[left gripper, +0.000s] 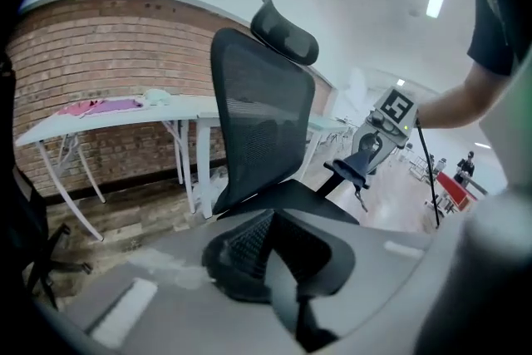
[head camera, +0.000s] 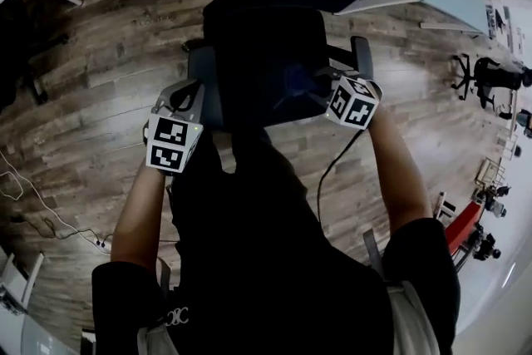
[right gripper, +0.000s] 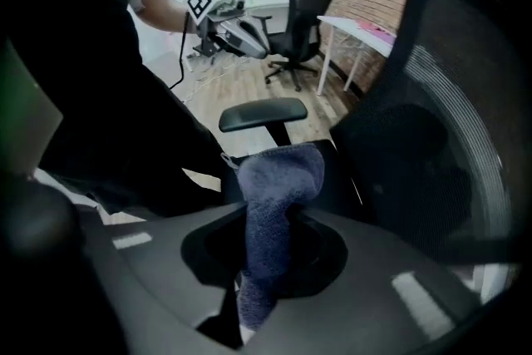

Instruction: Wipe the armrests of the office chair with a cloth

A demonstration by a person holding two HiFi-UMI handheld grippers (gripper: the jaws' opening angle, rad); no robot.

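The right claw is clamped on a blue-grey terry cloth hanging before the black mesh office chair; best to lay a flat fold on the padded black armrest and drag it lengthwise; the left claw is closed and empty; only the head view shows both armrests, and the cloth is plain only in the right gripper view.

Office chair on floor, before person. Left tongs near seat's left edge, right tongs near right edge, cloth between jaws. Armrest beyond cloth. Desk behind backrest.
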